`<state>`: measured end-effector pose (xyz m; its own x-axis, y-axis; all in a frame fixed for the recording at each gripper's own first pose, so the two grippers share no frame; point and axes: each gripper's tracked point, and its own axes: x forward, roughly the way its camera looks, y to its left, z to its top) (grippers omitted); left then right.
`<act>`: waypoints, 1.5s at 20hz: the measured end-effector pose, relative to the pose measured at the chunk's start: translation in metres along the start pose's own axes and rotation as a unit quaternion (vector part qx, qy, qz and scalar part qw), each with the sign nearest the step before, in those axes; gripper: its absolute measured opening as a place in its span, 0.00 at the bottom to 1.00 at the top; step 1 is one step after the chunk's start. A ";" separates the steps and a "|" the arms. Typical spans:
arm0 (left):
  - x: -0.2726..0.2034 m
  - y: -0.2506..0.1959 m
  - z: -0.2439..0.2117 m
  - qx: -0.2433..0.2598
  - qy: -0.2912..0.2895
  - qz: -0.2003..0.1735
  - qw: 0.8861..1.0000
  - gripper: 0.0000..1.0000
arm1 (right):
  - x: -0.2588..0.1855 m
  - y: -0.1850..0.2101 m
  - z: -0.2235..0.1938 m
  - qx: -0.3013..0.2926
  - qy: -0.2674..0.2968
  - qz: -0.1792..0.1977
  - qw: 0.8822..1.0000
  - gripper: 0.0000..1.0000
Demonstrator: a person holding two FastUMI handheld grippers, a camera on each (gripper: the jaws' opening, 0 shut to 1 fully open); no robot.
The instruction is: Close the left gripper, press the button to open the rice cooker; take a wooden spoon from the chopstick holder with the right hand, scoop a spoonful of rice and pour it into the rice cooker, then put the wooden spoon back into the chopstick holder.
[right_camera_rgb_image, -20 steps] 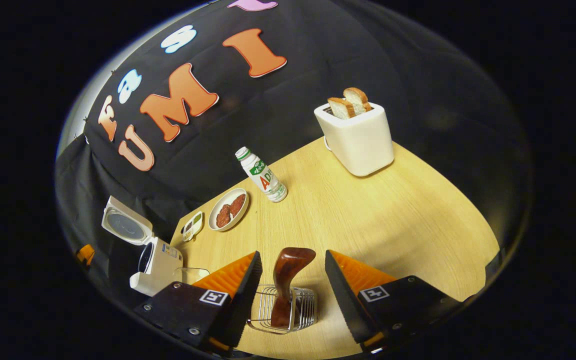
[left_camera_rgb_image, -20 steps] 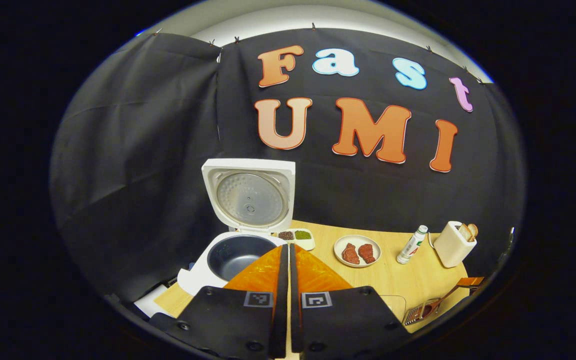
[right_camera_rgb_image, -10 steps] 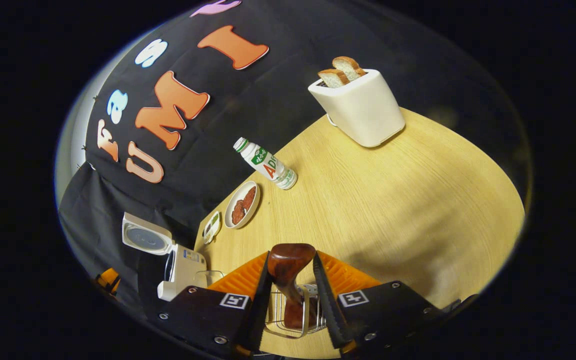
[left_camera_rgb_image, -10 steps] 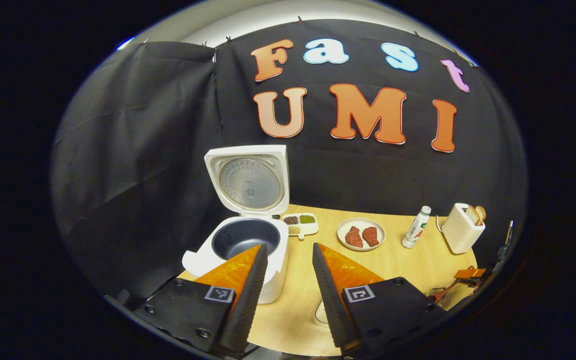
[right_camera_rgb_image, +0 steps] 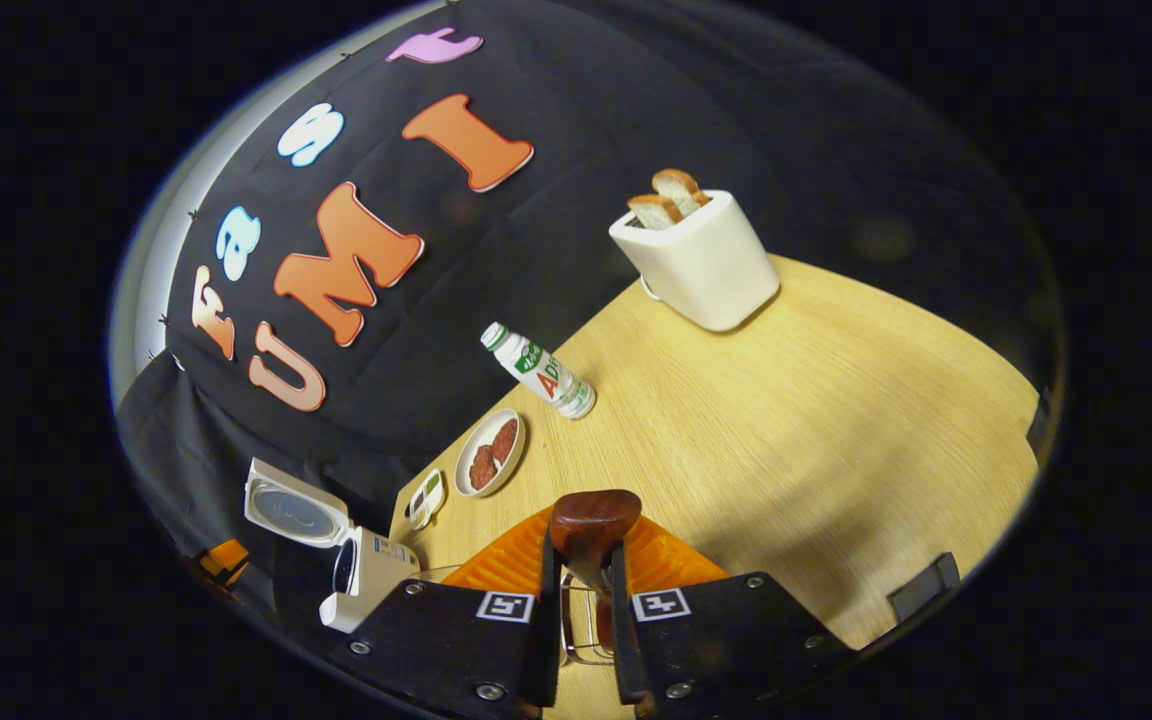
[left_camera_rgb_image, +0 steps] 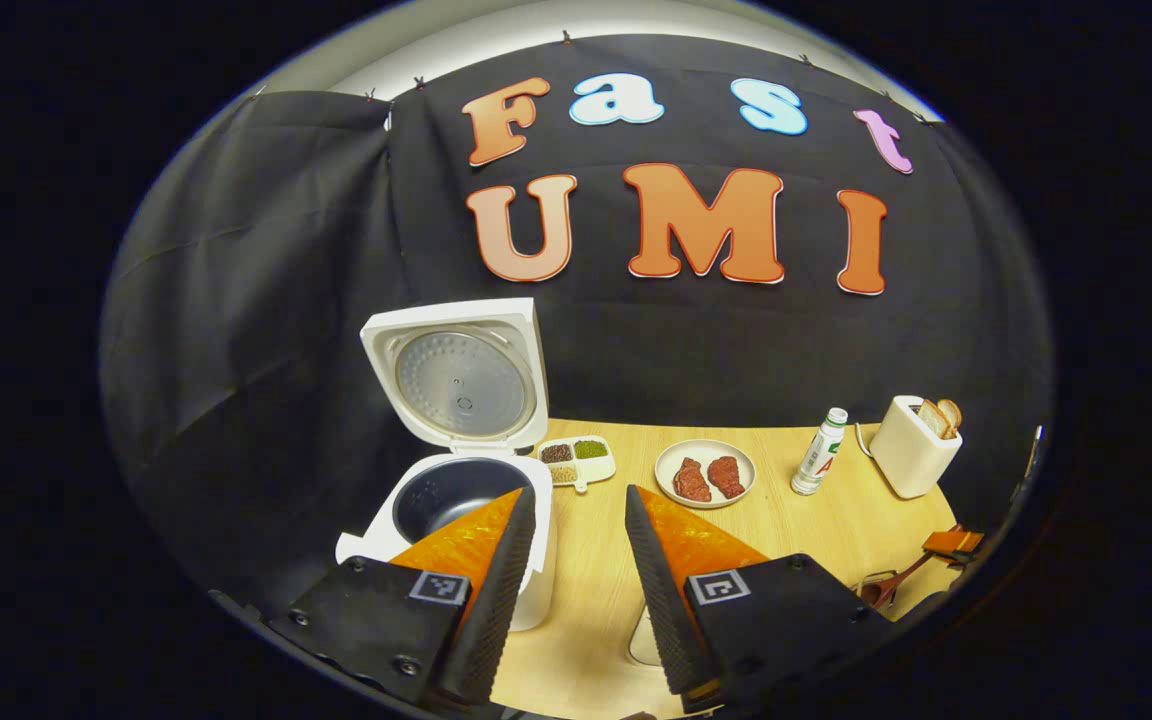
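At the table's left end, against the back cloth, the rice cooker (left_camera_rgb_image: 456, 500) stands with its lid (left_camera_rgb_image: 458, 378) raised upright and its dark inner pot bare. The left gripper (left_camera_rgb_image: 576, 520), whose fingers were pressed together a second ago, now has them spread wide and holds nothing; it hangs just in front of the cooker. That suggests the button step is done and the left hand is finished for now.

Near the table's front edge, the right gripper (right_camera_rgb_image: 581, 560) has gone from wide open around the spoon (right_camera_rgb_image: 593, 522) to clamped on it. Both fingers now press the sides of the brown wooden handle, whose rounded top pokes up between them. Below the fingers, the handle runs down into the wire holder (right_camera_rgb_image: 584, 630), so the spoon appears gripped but not yet lifted out.

Farther back on the table sit a small tray of grains (left_camera_rgb_image: 576, 460), a plate of meat (left_camera_rgb_image: 704, 474), a bottle (left_camera_rgb_image: 820, 452) and a toaster (left_camera_rgb_image: 912, 446) with bread. A straight upward pull looks like the next need, to clear the holder's wires.
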<state>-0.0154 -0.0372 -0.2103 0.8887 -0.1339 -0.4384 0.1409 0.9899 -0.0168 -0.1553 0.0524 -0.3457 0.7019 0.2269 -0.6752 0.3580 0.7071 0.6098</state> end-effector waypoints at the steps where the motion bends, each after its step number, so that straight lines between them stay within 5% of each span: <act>1: 0.004 0.005 -0.001 0.006 -0.002 -0.011 1.000 0.65 | -0.007 0.009 0.007 -0.013 -0.022 -0.003 1.000 0.21; 7: 0.027 0.047 -0.003 0.021 -0.021 -0.055 0.998 0.65 | -0.054 0.080 0.031 -0.133 -0.133 -0.003 0.982 0.20; 13: 0.041 0.072 -0.013 0.000 -0.024 -0.093 0.995 0.65 | -0.069 0.173 0.010 -0.196 -0.153 0.037 0.968 0.20; 18: 0.026 0.099 -0.030 -0.033 -0.016 -0.033 0.999 0.65 | -0.031 0.219 -0.043 -0.277 -0.085 0.098 0.952 0.20; 21: 0.003 0.119 -0.042 -0.067 -0.010 0.017 0.998 0.84 | -0.006 0.226 -0.079 -0.324 -0.034 0.122 0.938 0.20; 27: -0.025 0.149 -0.067 -0.084 0.007 0.075 0.994 0.83 | 0.022 0.219 -0.114 -0.448 -0.017 0.126 0.885 0.20; 30: -0.033 0.156 -0.072 -0.090 0.007 0.094 0.991 0.82 | 0.037 0.204 -0.133 -0.449 -0.003 0.117 0.886 0.20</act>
<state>-0.0540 0.1246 -0.2634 0.8854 0.0529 -0.4617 -0.1077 0.9898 -0.0931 -0.1382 0.2937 -0.3015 0.6971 0.4355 -0.5696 -0.4290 0.8898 0.1553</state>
